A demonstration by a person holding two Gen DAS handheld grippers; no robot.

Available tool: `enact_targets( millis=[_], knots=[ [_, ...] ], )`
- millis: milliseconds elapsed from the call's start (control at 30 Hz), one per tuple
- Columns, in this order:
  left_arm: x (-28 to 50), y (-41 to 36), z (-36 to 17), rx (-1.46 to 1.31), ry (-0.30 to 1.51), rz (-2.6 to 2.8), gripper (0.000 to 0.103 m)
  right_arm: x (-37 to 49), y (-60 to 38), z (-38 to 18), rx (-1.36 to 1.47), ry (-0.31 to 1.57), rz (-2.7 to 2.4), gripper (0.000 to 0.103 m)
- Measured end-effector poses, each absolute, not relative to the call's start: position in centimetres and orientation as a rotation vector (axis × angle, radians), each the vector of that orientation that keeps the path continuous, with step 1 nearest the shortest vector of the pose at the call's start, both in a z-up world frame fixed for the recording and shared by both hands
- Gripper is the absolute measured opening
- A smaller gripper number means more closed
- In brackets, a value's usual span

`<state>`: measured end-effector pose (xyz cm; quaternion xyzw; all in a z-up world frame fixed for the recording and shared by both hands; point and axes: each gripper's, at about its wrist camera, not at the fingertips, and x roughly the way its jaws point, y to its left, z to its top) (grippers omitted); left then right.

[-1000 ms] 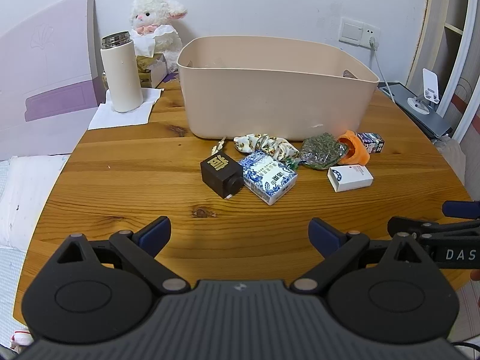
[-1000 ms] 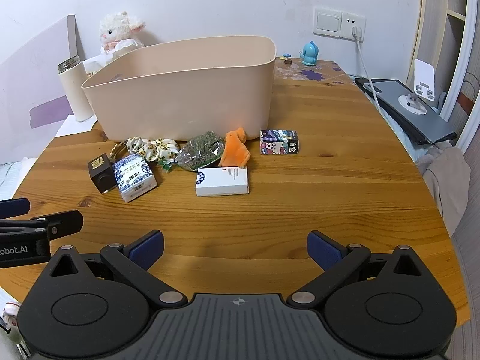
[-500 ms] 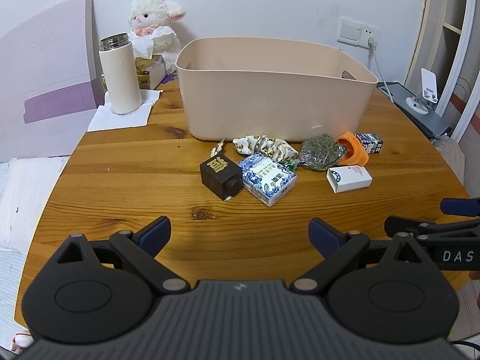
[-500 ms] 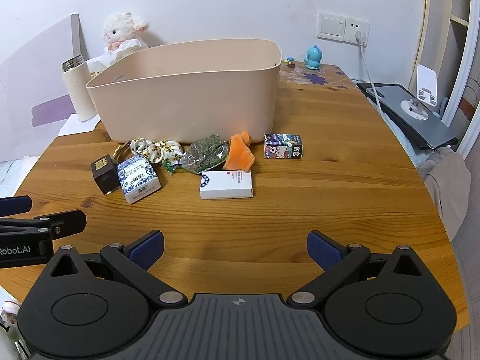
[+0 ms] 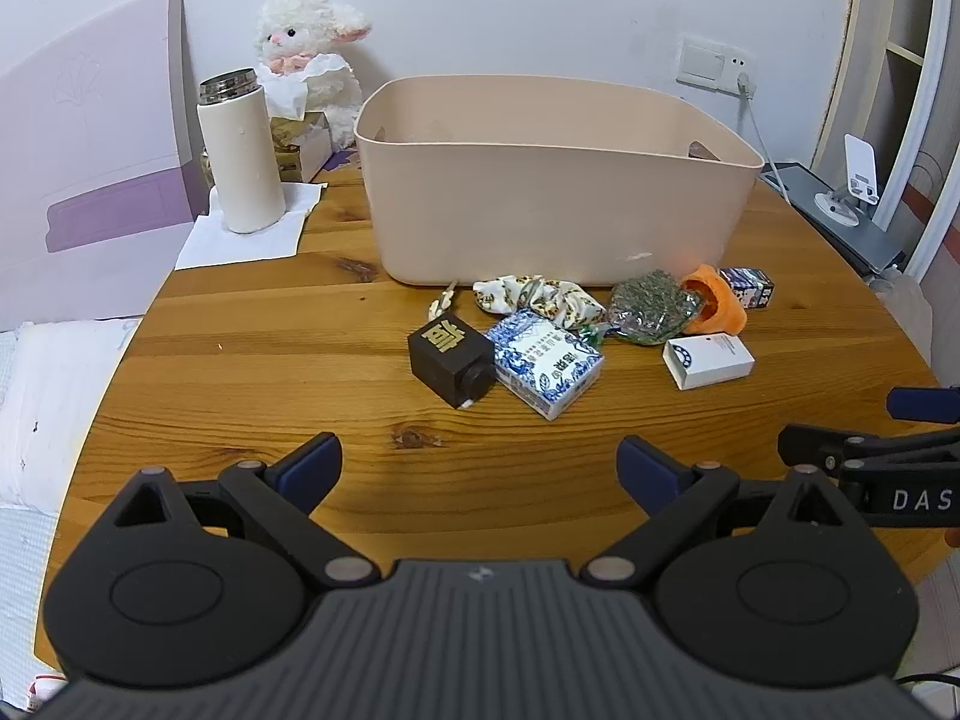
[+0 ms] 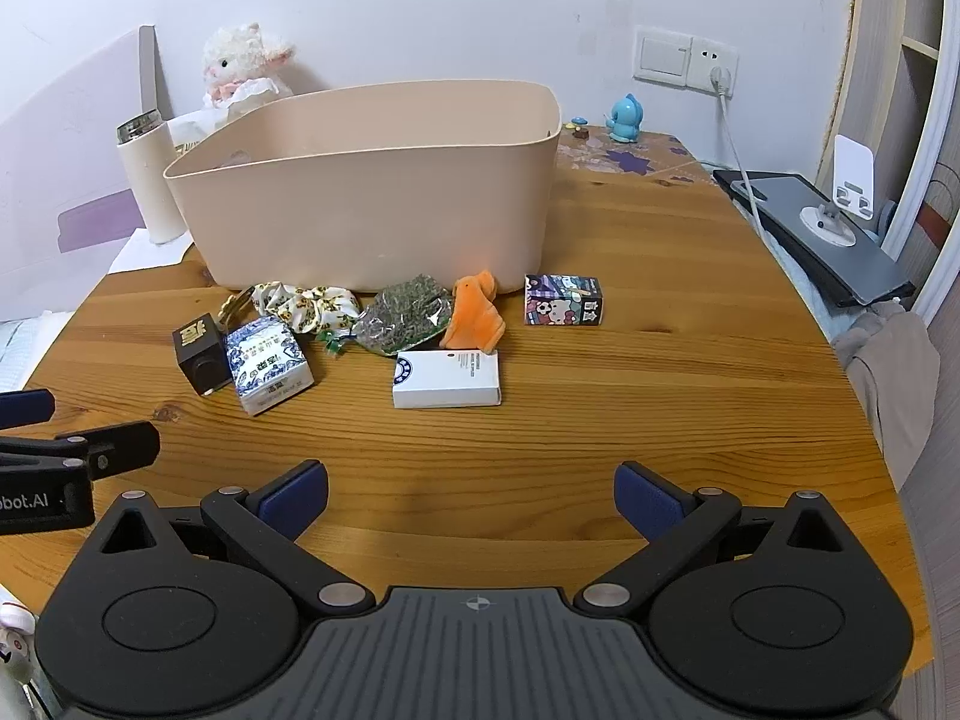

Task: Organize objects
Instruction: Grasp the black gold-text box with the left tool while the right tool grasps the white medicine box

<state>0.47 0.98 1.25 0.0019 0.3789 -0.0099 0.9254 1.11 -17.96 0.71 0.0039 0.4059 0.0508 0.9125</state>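
A beige bin [image 5: 558, 204] [image 6: 372, 198] stands on the round wooden table. In front of it lie a black cube box [image 5: 451, 357] [image 6: 201, 353], a blue-and-white box [image 5: 543, 362] [image 6: 267, 365], a patterned scrunchie [image 5: 537, 299] [image 6: 306, 306], a green herb bag [image 5: 651, 306] [image 6: 405, 313], an orange toy [image 5: 717, 299] [image 6: 477, 312], a white box [image 5: 708, 360] [image 6: 447, 379] and a cartoon box [image 5: 749, 287] [image 6: 562, 300]. My left gripper [image 5: 480, 468] and right gripper [image 6: 471, 495] are both open and empty, near the front edge, short of the objects.
A white thermos [image 5: 242, 153] stands on a napkin at the back left, with a plush lamb [image 5: 312, 54] and a tissue box behind it. A grey tablet with a phone stand [image 6: 822, 228] and a charging cable lie at the right. A blue figurine [image 6: 626, 118] stands by the wall.
Both grippers have moved forward slightly toward the objects, which look a bit nearer. Both have stayed open. Nothing on the table has moved.
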Motion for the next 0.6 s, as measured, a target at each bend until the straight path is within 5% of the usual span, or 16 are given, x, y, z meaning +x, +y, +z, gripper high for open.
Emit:
enact_targets(
  millis=[600],
  knots=[
    [5.9, 3.5, -0.6, 0.019, 0.755, 0.002, 0.099, 5.7, -17.2, -1.1, -0.021, 0.836, 0.111, 0.101]
  ],
)
